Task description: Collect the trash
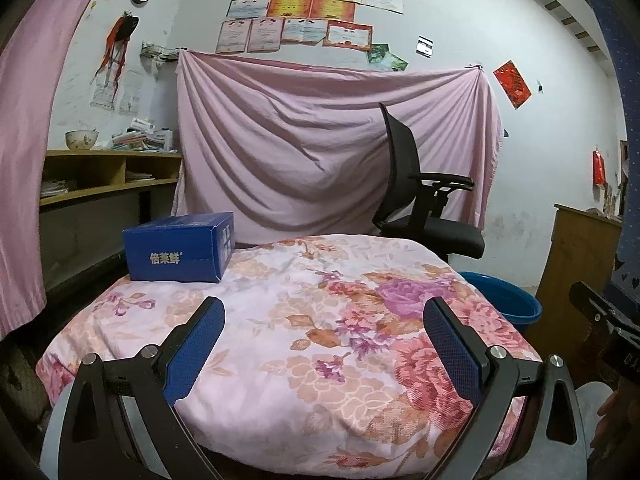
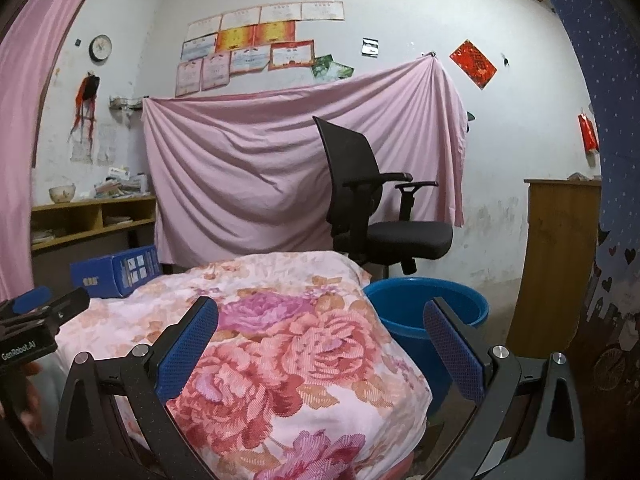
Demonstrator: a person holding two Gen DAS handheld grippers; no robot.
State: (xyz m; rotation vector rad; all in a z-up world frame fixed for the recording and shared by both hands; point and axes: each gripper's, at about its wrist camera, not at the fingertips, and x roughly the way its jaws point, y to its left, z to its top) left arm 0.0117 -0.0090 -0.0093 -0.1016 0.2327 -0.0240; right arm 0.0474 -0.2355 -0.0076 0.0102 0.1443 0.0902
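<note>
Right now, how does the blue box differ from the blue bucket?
The blue box is rectangular with white printing; the blue bucket is round, plain and open on top. The box rests on the floral quilt at its far left corner; the bucket stands lower, beside the quilt's right edge. Both are blue.

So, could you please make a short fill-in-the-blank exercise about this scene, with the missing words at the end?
1. The blue box rests on the ______ cloth.
2. The bucket beside the covered surface is ______ in colour.
3. The jaws of the left gripper and the right gripper are ______ and hold nothing.
4. In front of the hanging pink sheet stands a black ______.

Missing words: floral; blue; open; chair
</note>
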